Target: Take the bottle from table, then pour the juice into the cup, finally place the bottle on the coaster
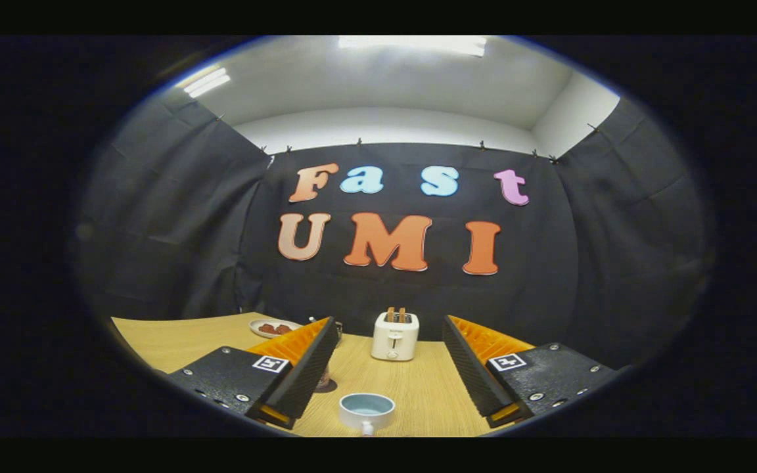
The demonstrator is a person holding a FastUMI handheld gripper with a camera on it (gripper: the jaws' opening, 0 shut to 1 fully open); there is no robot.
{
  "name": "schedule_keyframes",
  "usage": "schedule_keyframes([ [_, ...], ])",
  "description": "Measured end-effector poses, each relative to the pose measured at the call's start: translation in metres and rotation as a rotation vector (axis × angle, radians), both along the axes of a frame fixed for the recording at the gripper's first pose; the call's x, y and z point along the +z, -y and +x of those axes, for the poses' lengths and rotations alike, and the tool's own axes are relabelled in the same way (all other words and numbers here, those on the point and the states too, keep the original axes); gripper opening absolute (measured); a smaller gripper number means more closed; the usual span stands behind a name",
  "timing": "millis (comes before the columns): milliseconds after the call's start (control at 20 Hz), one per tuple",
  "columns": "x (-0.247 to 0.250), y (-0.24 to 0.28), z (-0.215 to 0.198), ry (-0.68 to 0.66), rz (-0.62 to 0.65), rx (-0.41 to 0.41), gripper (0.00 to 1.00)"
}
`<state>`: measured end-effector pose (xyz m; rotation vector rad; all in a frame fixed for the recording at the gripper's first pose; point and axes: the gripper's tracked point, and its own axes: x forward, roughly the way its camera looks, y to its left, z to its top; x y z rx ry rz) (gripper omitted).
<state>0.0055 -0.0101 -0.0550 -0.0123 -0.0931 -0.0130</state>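
My gripper (pixel 389 322) is open, held above a wooden table (pixel 418 394), with nothing between its fingers. A light blue cup (pixel 367 410) with a small handle stands on the table below and between the fingers, close to me. Behind the left finger (pixel 306 368) a bottle-like thing with reddish contents (pixel 323 378) peeks out, and most of it is hidden. A dark round patch (pixel 330 387) lies under its base; I cannot tell whether that is the coaster.
A white toaster (pixel 395 336) with two slices of bread in it stands beyond the fingers, near the back wall. A small plate (pixel 273 327) with reddish food lies at the back left of the table.
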Motion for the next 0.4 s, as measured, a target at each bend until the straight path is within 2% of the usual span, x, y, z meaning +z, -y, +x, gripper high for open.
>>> schedule_keyframes([
  [400, 0.010, 0.015, -0.006, 0.042, 0.095, -0.001, 0.95],
])
